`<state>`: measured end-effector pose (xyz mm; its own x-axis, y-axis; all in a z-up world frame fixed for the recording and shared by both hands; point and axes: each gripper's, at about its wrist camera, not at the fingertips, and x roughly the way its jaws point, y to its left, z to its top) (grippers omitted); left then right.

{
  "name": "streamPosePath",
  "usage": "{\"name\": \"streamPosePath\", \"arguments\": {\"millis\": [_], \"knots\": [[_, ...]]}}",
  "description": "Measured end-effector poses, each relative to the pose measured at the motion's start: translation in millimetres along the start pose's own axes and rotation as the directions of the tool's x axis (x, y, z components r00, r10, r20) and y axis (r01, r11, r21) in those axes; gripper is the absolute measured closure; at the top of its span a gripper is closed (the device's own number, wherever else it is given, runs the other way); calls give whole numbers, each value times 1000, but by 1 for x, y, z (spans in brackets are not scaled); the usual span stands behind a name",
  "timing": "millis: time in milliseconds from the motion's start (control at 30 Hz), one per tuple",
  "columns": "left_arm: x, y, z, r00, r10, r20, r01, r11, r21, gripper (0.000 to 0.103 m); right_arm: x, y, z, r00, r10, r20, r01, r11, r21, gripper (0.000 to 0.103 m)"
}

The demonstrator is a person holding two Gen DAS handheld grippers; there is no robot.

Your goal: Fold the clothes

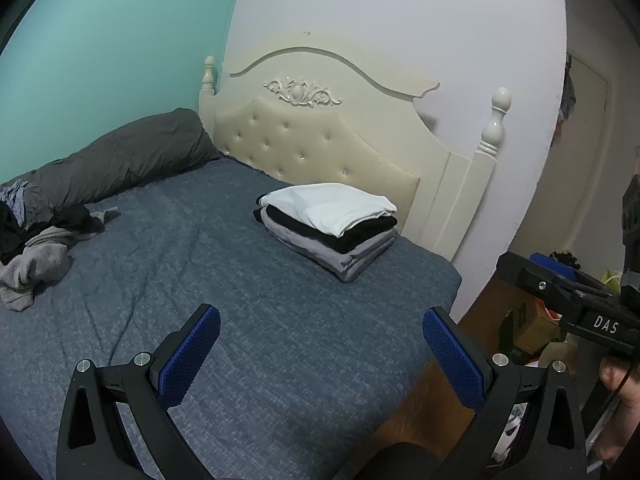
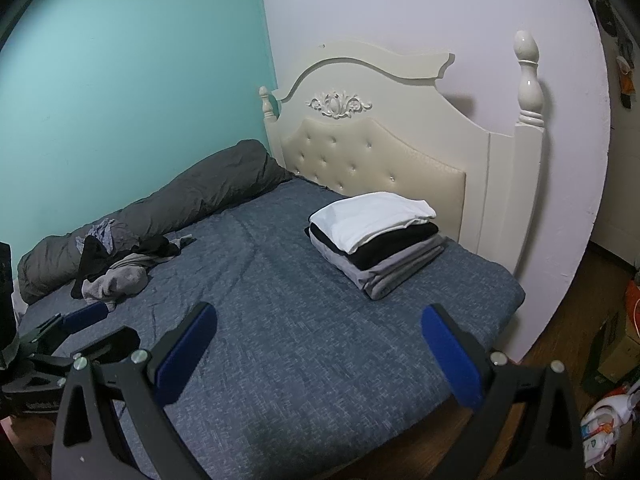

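A folded stack (image 1: 332, 228) (image 2: 376, 240), white on black on grey, lies on the blue bed cover (image 1: 240, 280) (image 2: 300, 300) near the headboard. A loose pile of grey and black clothes (image 1: 36, 252) (image 2: 116, 272) sits crumpled at the far left of the bed. My left gripper (image 1: 320, 344) hovers open above the bed's near edge, holding nothing. My right gripper (image 2: 318, 344) is also open and empty over the near edge. Each shows in the other's view: the right gripper (image 1: 524, 268) beside the bed's right side, the left gripper (image 2: 120, 322) low at the left.
A rolled grey duvet (image 1: 120, 160) (image 2: 160, 204) lies along the teal wall. The cream headboard (image 1: 320, 140) (image 2: 380, 152) stands behind the stack. Boxes and clutter (image 1: 532, 324) (image 2: 612, 356) crowd the wooden floor on the right. A hand (image 1: 618, 384) holds the right gripper.
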<state>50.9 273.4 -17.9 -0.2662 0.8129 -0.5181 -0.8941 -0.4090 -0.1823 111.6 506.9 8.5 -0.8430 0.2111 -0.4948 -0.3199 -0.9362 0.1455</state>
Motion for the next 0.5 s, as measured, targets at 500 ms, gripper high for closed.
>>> {"name": "streamPosePath", "arguments": {"millis": [500], "knots": [[-14,1,-5,1000,24,-5,-24,1000,-4,0,-12,8,-6,1000,5,0,-5,1000,-5,0]]}}
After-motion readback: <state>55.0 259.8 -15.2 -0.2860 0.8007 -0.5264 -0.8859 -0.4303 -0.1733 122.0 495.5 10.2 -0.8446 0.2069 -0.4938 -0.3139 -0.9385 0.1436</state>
